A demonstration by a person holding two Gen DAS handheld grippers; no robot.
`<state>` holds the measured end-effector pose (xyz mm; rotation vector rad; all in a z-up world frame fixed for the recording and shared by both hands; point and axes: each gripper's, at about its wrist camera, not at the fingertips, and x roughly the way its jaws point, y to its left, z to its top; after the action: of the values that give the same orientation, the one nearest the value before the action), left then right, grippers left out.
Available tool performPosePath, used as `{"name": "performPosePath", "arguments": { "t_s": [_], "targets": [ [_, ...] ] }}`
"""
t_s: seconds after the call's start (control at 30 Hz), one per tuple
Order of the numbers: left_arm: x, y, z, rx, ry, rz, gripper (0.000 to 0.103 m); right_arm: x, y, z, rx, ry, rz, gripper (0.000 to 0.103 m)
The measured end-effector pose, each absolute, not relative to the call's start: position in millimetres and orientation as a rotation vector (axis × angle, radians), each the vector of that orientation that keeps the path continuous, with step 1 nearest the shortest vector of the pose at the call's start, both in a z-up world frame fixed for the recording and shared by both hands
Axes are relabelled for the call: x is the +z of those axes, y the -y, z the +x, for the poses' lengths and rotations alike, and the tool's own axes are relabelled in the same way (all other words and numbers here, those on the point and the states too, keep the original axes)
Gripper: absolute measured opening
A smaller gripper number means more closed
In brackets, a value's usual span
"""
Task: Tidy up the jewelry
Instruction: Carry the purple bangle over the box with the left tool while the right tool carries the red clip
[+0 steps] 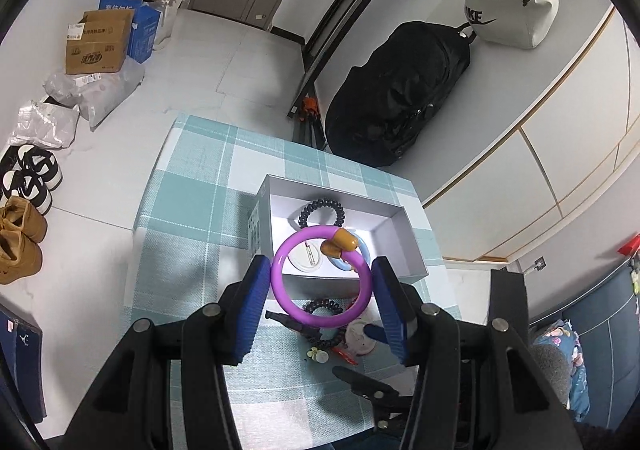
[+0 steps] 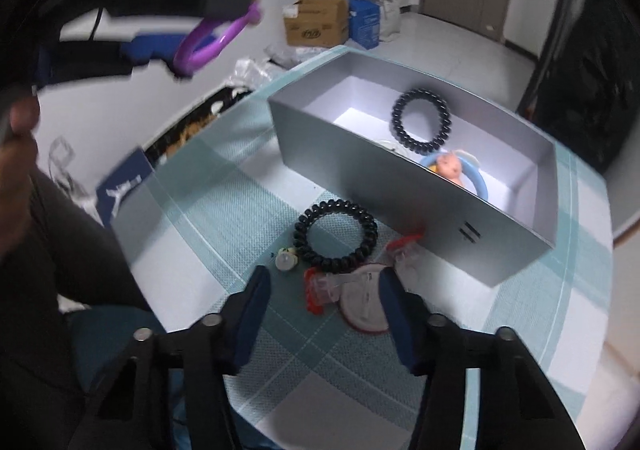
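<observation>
A: What is the left gripper (image 1: 322, 282) doing at lower centre of the left wrist view?

B: Its blue pads pinch a purple bangle (image 1: 322, 277) from both sides, held clear above the table. The bangle carries an orange-brown charm (image 1: 339, 242) at its top. In the right wrist view the same bangle shows at upper left, blurred, well above the grey box (image 2: 400, 185).

A: Why hold it across the ring like that?

B: My guess: squeezing across the outside keeps the ring flat and facing the camera, so it can be lowered into the box without swinging.

A: And the box?

B: Open, just beyond the bangle in the left wrist view. It already holds a black spiral hair tie (image 2: 421, 120), a light blue ring with a small doll figure (image 2: 450, 168), and a round white badge (image 1: 306, 258).

A: The right gripper (image 2: 324, 290)?

B: At lower centre of its own view, its jaws are partly spread around a red-and-clear hair clip (image 2: 324, 284) and a red-rimmed white badge (image 2: 366, 308) on the checked tablecloth (image 2: 224, 209). I see no pad pressing on either, so nothing is gripped yet.

A: What else waits outside?

B: A second black spiral hair tie (image 2: 336, 236) and a small pale flower earring (image 2: 286, 260), just in front of the box wall.
</observation>
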<state>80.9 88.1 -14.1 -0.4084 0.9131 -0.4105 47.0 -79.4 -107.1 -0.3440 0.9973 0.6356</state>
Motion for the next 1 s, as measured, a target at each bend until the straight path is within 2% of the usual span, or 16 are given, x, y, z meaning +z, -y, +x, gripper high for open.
{"name": "performPosePath", "arguments": {
  "t_s": [0.1,0.13,0.17,0.5,1.0],
  "targets": [
    [-13,-88,80,-0.415,-0.910,-0.408,0.047,-111,74,45,0.623,-0.995,-0.394,0.038],
    [-12,-88,80,-0.416,-0.909,-0.407,0.047,-113,74,45,0.620,-1.003,-0.397,0.030],
    [-12,-88,80,-0.417,-0.909,-0.408,0.047,-114,75,46,0.620,-1.011,-0.394,0.029],
    [-12,-86,79,-0.425,-0.906,-0.398,0.047,-98,87,48,0.618,-0.986,-0.313,0.029],
    [-7,-69,88,-0.376,-0.884,-0.361,0.047,-44,134,75,0.598,-0.883,0.002,0.028]
  ]
}}
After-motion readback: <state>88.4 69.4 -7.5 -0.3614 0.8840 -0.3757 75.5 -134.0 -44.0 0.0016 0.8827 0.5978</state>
